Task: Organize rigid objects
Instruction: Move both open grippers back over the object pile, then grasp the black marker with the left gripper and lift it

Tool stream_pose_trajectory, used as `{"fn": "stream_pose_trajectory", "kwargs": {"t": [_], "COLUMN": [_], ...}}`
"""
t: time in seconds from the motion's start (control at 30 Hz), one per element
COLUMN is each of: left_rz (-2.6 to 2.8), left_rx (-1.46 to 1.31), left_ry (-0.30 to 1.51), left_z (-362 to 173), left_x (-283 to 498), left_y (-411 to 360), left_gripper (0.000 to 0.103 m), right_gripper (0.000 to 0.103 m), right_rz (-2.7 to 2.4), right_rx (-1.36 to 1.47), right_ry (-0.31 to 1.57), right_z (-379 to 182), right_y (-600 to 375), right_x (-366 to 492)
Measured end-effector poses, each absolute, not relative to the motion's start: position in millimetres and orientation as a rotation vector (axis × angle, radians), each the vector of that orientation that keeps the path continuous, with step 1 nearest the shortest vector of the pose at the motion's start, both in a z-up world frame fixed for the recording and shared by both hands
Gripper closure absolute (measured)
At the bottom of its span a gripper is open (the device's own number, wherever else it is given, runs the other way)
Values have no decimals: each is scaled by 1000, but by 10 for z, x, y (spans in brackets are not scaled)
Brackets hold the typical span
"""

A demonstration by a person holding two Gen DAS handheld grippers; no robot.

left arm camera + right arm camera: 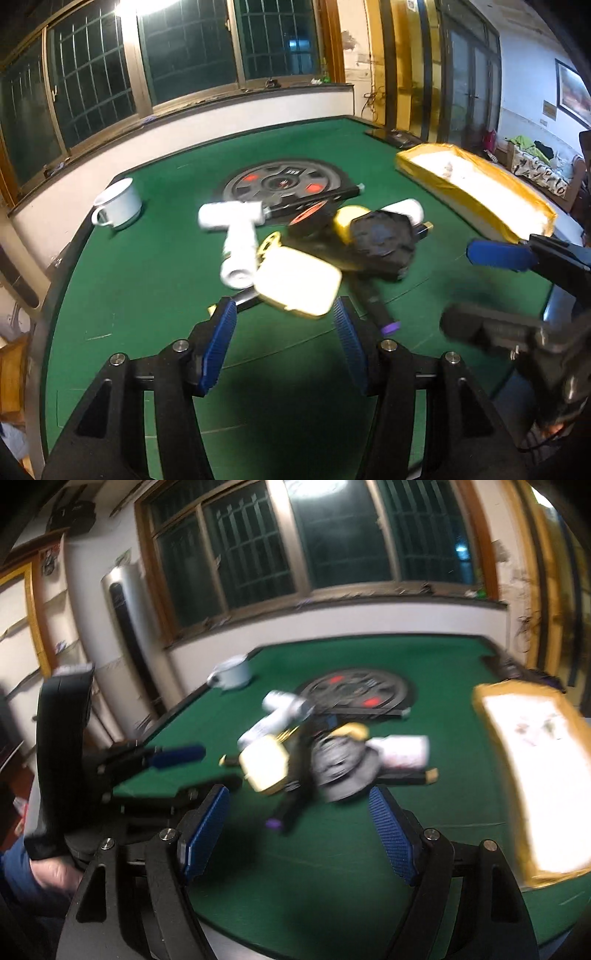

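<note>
Rigid objects lie heaped mid-bench, both sets of jaws released and empty above the green felt.
White T-shaped pipe fitting (238, 240), pale yellow case (299, 282), black lumpy piece (382, 242) and purple-tipped black stick (380, 312) touch in one pile. White mug (118, 203) stands well apart; yellow-rimmed tray (476, 192) sits near the pile. Left gripper (284, 325) and right gripper (299, 827) hover just short of it.

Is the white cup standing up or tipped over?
Standing up. The white cup sits on its base on the green table, its open mouth facing up and its handle sticking out sideways. What is inside, I cannot tell.
</note>
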State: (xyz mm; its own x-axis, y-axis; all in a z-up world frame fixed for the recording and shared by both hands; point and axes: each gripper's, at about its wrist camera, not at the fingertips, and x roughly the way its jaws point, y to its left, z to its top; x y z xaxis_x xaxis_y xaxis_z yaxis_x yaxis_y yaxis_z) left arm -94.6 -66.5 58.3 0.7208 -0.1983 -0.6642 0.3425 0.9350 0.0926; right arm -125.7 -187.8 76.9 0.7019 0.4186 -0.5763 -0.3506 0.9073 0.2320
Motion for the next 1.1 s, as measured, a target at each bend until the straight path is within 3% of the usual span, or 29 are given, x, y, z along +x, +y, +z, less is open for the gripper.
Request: {"fn": "stream_pose_trajectory", "kwargs": {"t": [0.17, 0.63, 1.1], "left_rz": [-392, -476, -644], "left_rx": [216, 262, 227], "left_ry": [842, 904, 927], "left_z": [374, 175, 305], "left_x": [-692, -165, -614], "left_y": [-513, -466, -799], "left_gripper": [49, 50, 50], "right_gripper": [29, 29, 29], "right_rz": [436, 419, 436], "right_rx": [64, 200, 213], "right_ry": [737, 781, 785], "right_z": [605, 498, 496], "right_y": [-1763, -2063, -2035], "right_x": [-1152, -1053, -1070]}}
